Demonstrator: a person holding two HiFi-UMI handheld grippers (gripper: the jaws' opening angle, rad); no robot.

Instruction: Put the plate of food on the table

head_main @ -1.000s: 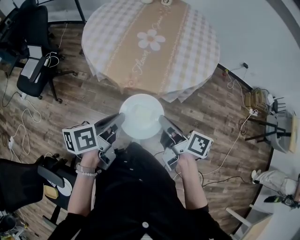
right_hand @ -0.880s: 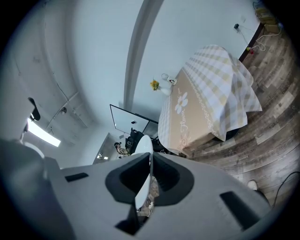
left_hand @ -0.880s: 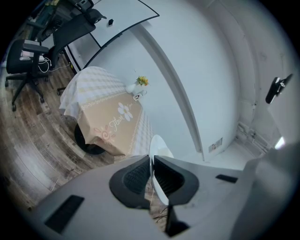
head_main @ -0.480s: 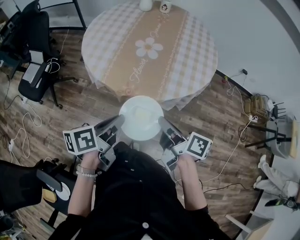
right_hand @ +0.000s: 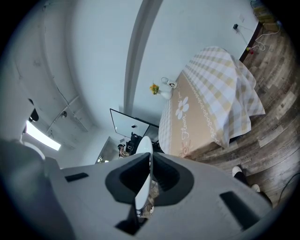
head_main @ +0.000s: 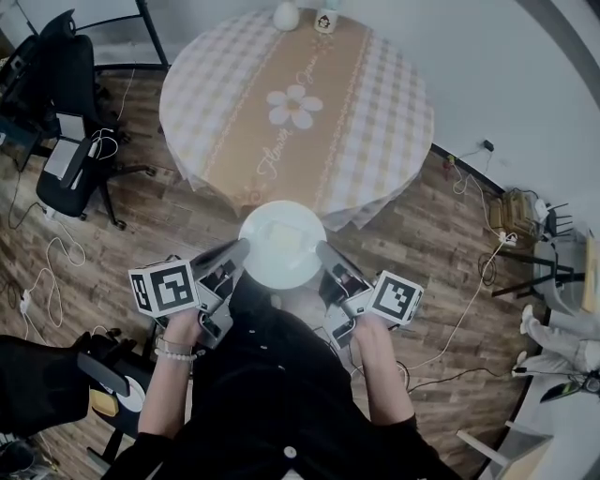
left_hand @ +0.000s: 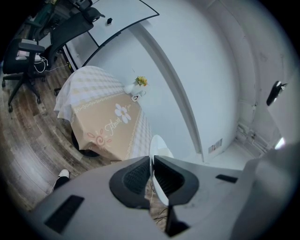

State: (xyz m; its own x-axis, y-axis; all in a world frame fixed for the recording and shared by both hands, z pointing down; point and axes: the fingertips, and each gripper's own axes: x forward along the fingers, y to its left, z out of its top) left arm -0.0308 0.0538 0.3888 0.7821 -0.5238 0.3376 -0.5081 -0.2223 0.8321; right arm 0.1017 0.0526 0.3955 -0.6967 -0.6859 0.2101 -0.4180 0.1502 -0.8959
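Note:
A round white plate [head_main: 281,244] with pale food on it hangs level above the wood floor, just short of the near edge of the round table [head_main: 375,103]. My left gripper [head_main: 242,247] is shut on the plate's left rim and my right gripper [head_main: 321,247] is shut on its right rim. In the left gripper view the plate [left_hand: 158,152] shows edge-on between the dark pads. The right gripper view shows the plate [right_hand: 143,180] edge-on in the same way. The table wears a checked cloth with a tan runner and a daisy print [head_main: 289,108].
A white vase [head_main: 286,15] and a small mug [head_main: 326,21] stand at the table's far edge. Black office chairs [head_main: 66,141] stand to the left, with cables on the floor. A white wall [head_main: 525,84] runs along the right, with cords [head_main: 487,244] by its foot.
Both grippers and the plate have moved a little toward the table. The table now shows lower in the head view, with the vase and mug in sight.

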